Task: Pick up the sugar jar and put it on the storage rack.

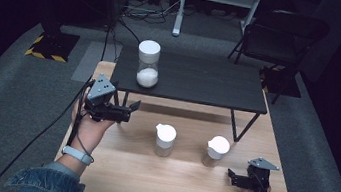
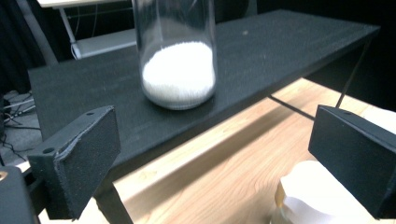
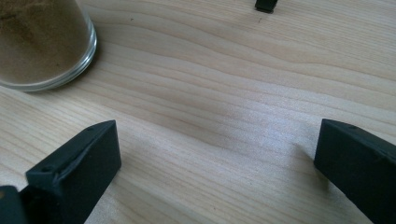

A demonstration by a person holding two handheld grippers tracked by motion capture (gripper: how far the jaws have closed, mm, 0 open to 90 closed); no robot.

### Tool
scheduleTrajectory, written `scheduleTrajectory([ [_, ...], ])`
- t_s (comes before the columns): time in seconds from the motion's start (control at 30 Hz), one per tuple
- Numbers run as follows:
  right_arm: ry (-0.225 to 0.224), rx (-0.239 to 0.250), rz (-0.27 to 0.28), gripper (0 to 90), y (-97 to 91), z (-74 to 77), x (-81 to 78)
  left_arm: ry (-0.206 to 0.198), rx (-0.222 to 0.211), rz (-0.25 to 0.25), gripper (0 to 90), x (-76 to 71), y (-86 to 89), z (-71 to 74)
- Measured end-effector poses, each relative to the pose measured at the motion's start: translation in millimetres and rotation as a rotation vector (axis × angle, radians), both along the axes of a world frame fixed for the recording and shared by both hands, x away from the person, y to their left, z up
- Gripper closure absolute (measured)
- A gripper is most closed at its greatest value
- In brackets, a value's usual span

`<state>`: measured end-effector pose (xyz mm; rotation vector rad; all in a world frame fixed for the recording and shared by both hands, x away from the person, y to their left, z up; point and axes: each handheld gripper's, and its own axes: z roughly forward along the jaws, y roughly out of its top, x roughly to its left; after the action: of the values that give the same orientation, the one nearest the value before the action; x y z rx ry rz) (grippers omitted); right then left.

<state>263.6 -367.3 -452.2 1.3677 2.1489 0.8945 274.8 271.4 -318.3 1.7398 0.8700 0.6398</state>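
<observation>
On the wooden tabletop (image 1: 182,178), near its middle, two small glass jars with white spouted lids are seen standing upright and well apart; one jar (image 1: 165,139) stands toward the left and the other jar (image 1: 215,151), holding a brown powder, toward the right; a taller jar (image 1: 148,64) with white grains in its lower part is set on the near left corner of the black shelf (image 1: 201,80) that is raised over the far half of the tabletop. The left gripper (image 1: 128,111) is held in the air beside the shelf's near left corner, its jaws wide apart and clamped on nothing, pointed toward the left small jar; the right gripper (image 1: 232,177) is held low near the tabletop's right near corner, jaws likewise spread and empty, just beside the brown jar. The small jars are judged to be light but rigid, smooth and slippery at the glass, and breakable if tipped or squeezed hard; the lids may be loose, so a hold is best taken across the glass body below the lid, with moderate pressure and the jar kept upright so that powder is not spilled.
</observation>
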Motion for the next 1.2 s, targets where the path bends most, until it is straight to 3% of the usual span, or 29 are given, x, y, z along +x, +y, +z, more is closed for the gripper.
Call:
scheduleTrajectory([
  [0.2, 0.0, 0.0, 0.0, 0.4, 0.0, 0.0, 0.0, 0.04, 0.008, -0.003, 2.4, -0.8, 3.1, -11.6],
  [0.5, 0.0, 0.0, 0.0, 0.4, 0.0, 0.0, 0.0, 0.078, 0.069, -0.001, 3.0, -4.6, 6.1, -25.6],
  [0.97, 0.0, 0.0, 0.0, 0.4, 0.0, 0.0, 0.0, 0.129, 0.069, 0.023, 3.2, -12.3, 13.8, -59.6],
  [1.2, 0.0, 0.0, 0.0, 0.4, 0.0, 0.0, 0.0, 0.155, 0.106, 0.02, 3.3, -13.7, 11.7, -72.3],
])
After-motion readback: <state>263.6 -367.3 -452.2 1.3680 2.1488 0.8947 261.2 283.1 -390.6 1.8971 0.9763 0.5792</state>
